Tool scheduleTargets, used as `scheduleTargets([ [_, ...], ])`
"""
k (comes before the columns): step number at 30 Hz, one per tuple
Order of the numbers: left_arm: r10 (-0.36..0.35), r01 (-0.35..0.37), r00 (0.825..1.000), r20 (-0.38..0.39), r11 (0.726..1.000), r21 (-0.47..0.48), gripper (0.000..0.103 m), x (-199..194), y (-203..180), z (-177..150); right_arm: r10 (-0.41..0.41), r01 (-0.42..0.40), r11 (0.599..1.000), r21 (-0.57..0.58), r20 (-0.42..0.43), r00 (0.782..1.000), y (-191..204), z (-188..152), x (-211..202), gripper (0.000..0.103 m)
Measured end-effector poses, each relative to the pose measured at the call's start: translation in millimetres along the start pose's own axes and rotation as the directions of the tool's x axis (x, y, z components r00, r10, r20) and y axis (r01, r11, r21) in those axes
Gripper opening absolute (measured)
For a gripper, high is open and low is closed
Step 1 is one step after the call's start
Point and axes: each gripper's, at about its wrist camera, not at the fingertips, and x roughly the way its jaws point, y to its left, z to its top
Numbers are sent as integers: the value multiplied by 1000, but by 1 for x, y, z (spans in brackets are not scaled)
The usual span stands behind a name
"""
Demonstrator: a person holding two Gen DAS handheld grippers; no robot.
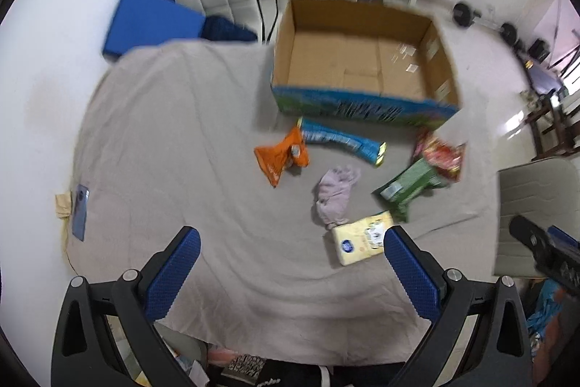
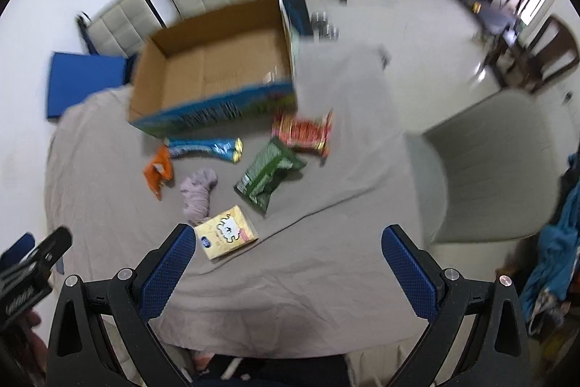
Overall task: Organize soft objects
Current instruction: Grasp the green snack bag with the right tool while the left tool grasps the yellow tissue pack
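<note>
Both tools hang over the near edge of the cloth-covered worktop [image 1: 163,140], and neither has anything in it: the left tool [image 1: 290,263] stands with its blue pads spread wide, and the right tool [image 2: 288,260] is spread just as wide. The soft things lie loose on the cloth in front of the open cardboard box [image 1: 362,60], which looks empty inside. Nearest is a pale yellow tissue pack [image 1: 359,238], touching a crumpled lilac cloth [image 1: 335,194] just beyond it. Further on sit an orange pouch [image 1: 281,156], a long blue packet [image 1: 340,140] just before the box wall, a green bag [image 1: 409,187], and a red snack bag [image 1: 442,155] partly over the green one's far end. All of it looks light and yielding, I'd say; the foil bags are likely slippery and may crackle and slide, so a pinch across a sealed end or a fold seems safest. The tissue pack should squash a little and hold well across its short sides, while the lilac cloth can be taken by its bunched middle.
</note>
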Motion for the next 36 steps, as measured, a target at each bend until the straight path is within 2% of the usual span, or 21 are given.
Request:
scheduleTargets([
  [4,28,-25,997,-72,999,45,103,62,-15,6,8,-1,999,54,-137,990,8,28,107,102],
  [7,78,-70,992,-96,994,82,103,101,-23,11,39,-11,993,121,-233,972,17,43,181,99],
  [10,115,-101,986,-123,989,112,103,131,-28,13,71,-16,984,179,-307,949,28,49,236,94],
  [12,130,-112,982,-140,985,131,103,147,-29,14,100,-22,975,222,-347,932,34,48,266,88],
  [13,129,-106,979,-158,983,148,103,155,-30,14,112,-26,972,233,-363,925,37,47,275,79],
  [14,127,-100,978,-166,982,161,103,159,-31,12,116,-26,972,233,-382,917,40,47,286,64],
  [15,122,-90,977,-174,979,180,103,162,-34,11,103,-16,975,219,-393,914,42,46,293,55],
  [16,106,-64,977,-185,974,217,103,165,-38,9,85,-1,980,201,-409,909,43,44,298,53],
  [18,61,-3,980,-192,958,288,103,165,-51,4,101,-31,984,173,-417,903,40,39,299,48],
  [21,22,68,979,-204,905,421,103,163,-77,-5,50,-20,997,71,-449,892,25,24,291,45],
  [24,12,121,975,-223,810,574,103,171,-107,-22,-8,4,1000,-9,-485,874,-2,-3,284,43],
  [25,32,130,971,-238,764,632,103,180,-119,-29,-23,9,999,-30,-492,870,-9,-12,283,43],
  [27,66,143,962,-265,707,693,103,196,-135,-40,-35,19,999,-38,-507,861,-23,-29,284,43],
  [30,102,159,952,-290,646,747,103,213,-150,-52,-20,13,1000,-17,-496,868,-32,-46,286,46],
  [31,116,150,952,-283,628,763,102,218,-154,-54,-13,12,1000,-6,-491,871,-32,-48,285,52],
  [32,131,135,953,-274,625,769,89,222,-156,-54,-5,10,1000,8,-480,877,-32,-51,284,60],
  [33,125,144,950,-285,637,757,77,225,-157,-54,-2,11,1000,16,-466,885,-34,-55,284,63],
  [34,119,156,944,-309,662,733,74,229,-155,-52,-4,16,1000,24,-451,892,-34,-59,282,66],
  [35,107,155,941,-320,705,692,73,231,-153,-46,-5,19,999,27,-444,896,-34,-62,278,66],
  [36,75,166,936,-344,767,620,73,231,-147,-38,-7,22,999,28,-437,899,-31,-64,277,66],
])
